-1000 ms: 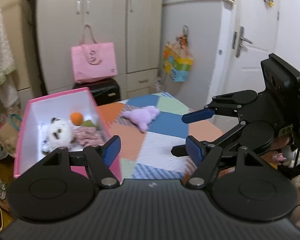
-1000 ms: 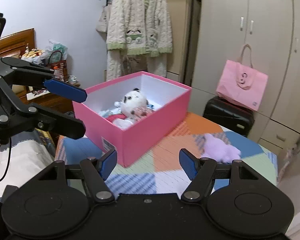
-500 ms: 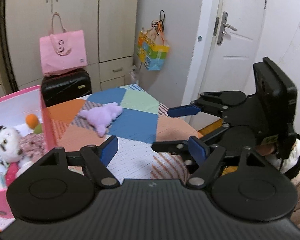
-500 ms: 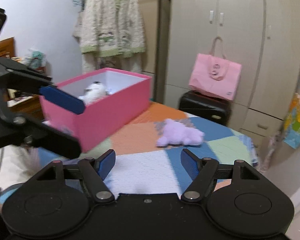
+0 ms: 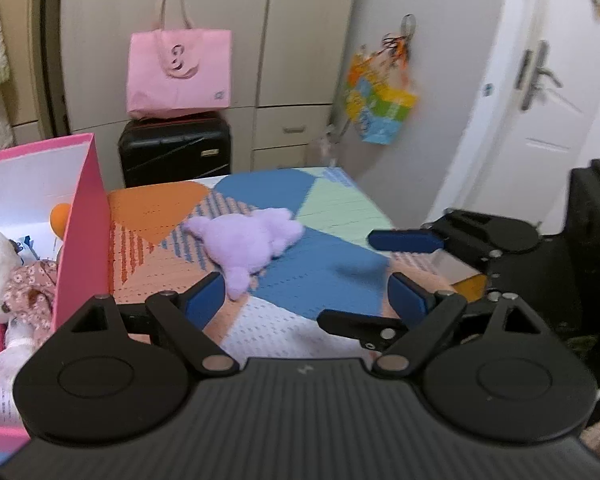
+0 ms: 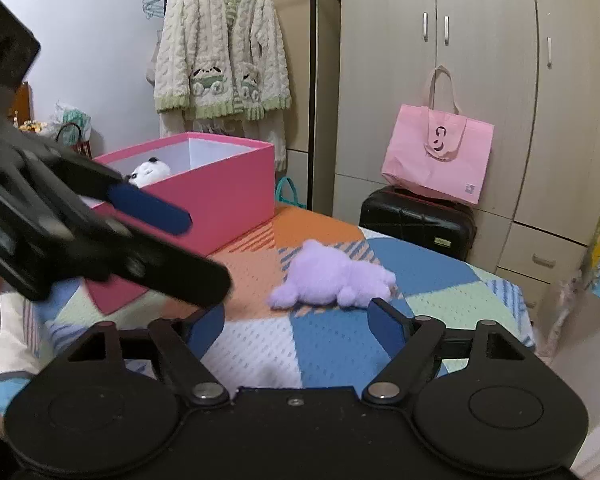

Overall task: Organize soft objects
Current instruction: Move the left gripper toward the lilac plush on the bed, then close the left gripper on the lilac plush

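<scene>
A purple plush toy (image 5: 248,246) lies on the patchwork table cover (image 5: 332,276), also in the right wrist view (image 6: 332,276). A pink box (image 5: 82,224) at the left holds a white plush doll (image 5: 4,268) and an orange ball (image 5: 59,218); it shows in the right wrist view (image 6: 220,196) too. My left gripper (image 5: 306,298) is open and empty, just short of the purple toy. My right gripper (image 6: 298,322) is open and empty, just in front of the toy. Each gripper shows in the other's view, the right (image 5: 404,276) and the left (image 6: 168,236).
A black suitcase (image 5: 174,152) with a pink tote bag (image 5: 180,70) stands behind the table by the wardrobe. A colourful bag (image 5: 380,110) hangs on the right. A white door (image 5: 540,92) is at the far right. A cream cardigan (image 6: 220,52) hangs on the left wall.
Both grippers have turned away from the pink box toward the purple toy and moved closer to it. Both stay open and empty.
</scene>
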